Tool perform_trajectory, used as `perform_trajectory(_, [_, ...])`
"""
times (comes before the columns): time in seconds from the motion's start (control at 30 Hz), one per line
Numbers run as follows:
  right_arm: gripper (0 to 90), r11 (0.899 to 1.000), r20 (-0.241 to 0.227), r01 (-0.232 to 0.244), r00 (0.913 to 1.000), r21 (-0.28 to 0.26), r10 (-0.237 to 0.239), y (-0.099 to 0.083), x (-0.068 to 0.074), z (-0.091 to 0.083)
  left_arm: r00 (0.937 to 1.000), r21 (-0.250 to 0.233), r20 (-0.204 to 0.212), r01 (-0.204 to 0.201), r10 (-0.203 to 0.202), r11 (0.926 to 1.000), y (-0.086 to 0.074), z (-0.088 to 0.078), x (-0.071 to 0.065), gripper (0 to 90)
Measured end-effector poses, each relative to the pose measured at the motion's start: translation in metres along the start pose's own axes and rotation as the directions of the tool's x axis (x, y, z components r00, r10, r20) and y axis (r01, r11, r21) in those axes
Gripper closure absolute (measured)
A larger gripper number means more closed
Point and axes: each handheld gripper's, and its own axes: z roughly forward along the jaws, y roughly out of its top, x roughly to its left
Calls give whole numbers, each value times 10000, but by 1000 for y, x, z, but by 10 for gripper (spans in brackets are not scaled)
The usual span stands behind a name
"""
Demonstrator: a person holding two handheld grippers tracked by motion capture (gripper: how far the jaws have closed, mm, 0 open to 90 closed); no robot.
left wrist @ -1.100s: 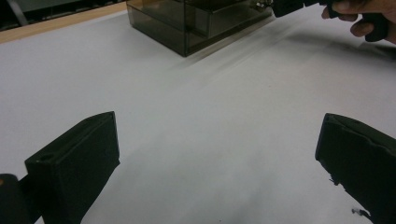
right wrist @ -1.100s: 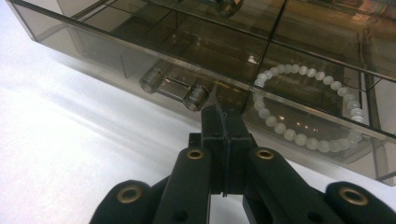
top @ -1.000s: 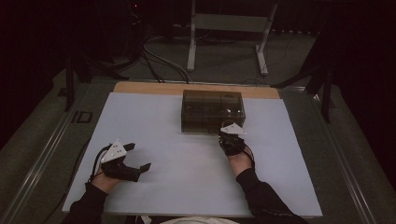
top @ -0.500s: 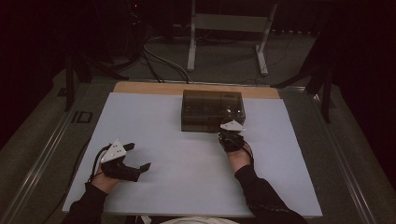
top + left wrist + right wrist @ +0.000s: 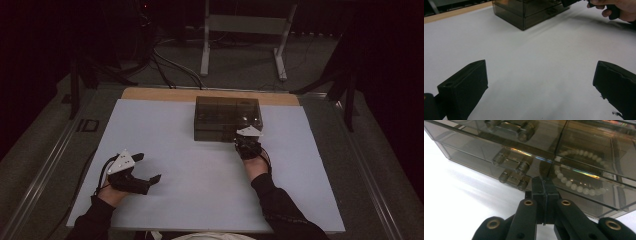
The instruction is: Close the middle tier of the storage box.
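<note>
Right hand-held gripper — jaws fully closed, holding nothing — meets the smoky drawer box just ahead, beside a drawer handle; pushing may slide the box rather than open it.

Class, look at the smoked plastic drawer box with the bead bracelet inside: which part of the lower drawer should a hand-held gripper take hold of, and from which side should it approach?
Grip the lower drawer's bar handle, coming from the box's front, the side facing the person. The handle stands proud of the flat, smooth drawer face on two round posts, so the jaws could probably close above and below it. The right hand-held gripper, shut, is already at that front.
</note>
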Motion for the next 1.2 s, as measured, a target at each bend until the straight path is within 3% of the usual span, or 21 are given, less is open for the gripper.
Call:
perform_trajectory(0.13, [900,9999,-50,-116,9999,33,117,2,-3,2,10000,-4,13,19,-19,10000,0,0,0,10])
perform_trajectory(0.67, [887,9996,-169,231,9996,135,-229,3,-4,-6,10000,52,4,-17,17,10000,0,1,0,10])
perform_trajectory(0.77, [831,9994,-212,263,9994,207,-258,2,-5,-8,10000,45,5,-23,23,10000,0,0,0,10])
perform_trajectory(0.8, [755,9997,-316,114,9994,224,-107,0,-7,-10,10000,55,-4,-28,28,10000,0,0,0,10])
perform_trajectory(0.93, [612,9998,-561,131,9984,179,-120,-1,-9,-16,10000,65,2,-26,26,10000,0,1,0,10])
perform_trajectory(1.2, [298,9986,-1731,457,9841,254,-406,-1,-8,-24,10000,84,85,-21,20,10000,0,4,0,10])
